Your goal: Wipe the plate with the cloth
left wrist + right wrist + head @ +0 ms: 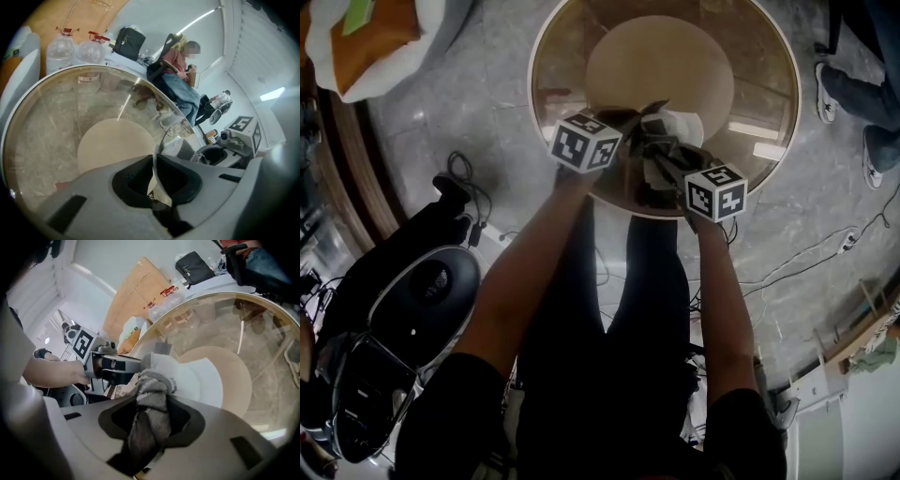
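Note:
A thin white plate (682,125) is held on edge above the round glass table (769,84). My left gripper (636,122) is shut on its rim; in the left gripper view the plate (156,161) runs edge-on between the jaws of that gripper (154,180). My right gripper (664,167) is shut on a bunched grey cloth (661,150). In the right gripper view the cloth (150,399) sticks out of this gripper (152,425) and presses against the plate (204,378). The left gripper (119,366) sits just behind the plate's left edge.
A tan round base (661,66) shows under the glass top. Large water bottles (61,49) and a seated person (180,70) are beyond the table. Cables (806,258) and dark gear (412,309) lie on the floor. Someone's feet (848,94) stand at the right.

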The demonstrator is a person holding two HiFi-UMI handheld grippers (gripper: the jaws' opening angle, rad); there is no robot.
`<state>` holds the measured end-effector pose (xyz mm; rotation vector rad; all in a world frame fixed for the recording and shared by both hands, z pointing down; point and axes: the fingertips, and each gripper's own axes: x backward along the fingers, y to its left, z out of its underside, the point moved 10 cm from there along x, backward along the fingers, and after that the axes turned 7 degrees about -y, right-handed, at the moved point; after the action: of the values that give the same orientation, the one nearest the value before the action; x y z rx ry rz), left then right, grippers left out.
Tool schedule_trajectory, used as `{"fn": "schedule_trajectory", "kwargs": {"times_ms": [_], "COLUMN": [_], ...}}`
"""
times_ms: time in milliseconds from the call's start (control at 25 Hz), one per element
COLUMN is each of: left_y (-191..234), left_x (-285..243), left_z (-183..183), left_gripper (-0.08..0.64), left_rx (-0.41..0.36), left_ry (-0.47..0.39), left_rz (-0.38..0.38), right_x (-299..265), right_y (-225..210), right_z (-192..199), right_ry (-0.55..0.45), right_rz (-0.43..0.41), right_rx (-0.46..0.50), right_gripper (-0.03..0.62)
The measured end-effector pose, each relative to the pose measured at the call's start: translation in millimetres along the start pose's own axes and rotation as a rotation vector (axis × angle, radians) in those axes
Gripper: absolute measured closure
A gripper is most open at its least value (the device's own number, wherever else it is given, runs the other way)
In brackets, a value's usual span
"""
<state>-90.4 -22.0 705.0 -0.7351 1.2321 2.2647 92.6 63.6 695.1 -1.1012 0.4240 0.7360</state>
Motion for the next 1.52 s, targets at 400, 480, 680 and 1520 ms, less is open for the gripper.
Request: {"fn": "schedule_trajectory", "kwargs": {"times_ms": [400,480,680,1520], "left_y": [2.6,0.7,-3.0,-240.2], "left_x": [5.1,3.9,6.8,227.7], "left_z": [0.8,-0.7,-10.9,-32.9], "left_gripper": [0.531,0.531,0.531,0.554], "left_rx": [-0.02,-0.031,-0.047,0.159], "left_ry": [0.02,0.026,0.029,-0.356], "left_rz": [-0.011,-0.021,-0.085,0.045], "right_x": [32.9,46.2,53.1,266.6], "right_y": [-45.9,-49.4,-55.5,116.6], "right_z": [-38.3,-33.9,-25.5,-134.4], "right_ry": [-0.077,-0.065,-0.011,-0.206], "right_rz": [0.094,0.111,0.092,-0.708], "right_rx": [0.004,0.01,0.067,0.013], "right_gripper": [0.452,0.452,0.451,0.443]}}
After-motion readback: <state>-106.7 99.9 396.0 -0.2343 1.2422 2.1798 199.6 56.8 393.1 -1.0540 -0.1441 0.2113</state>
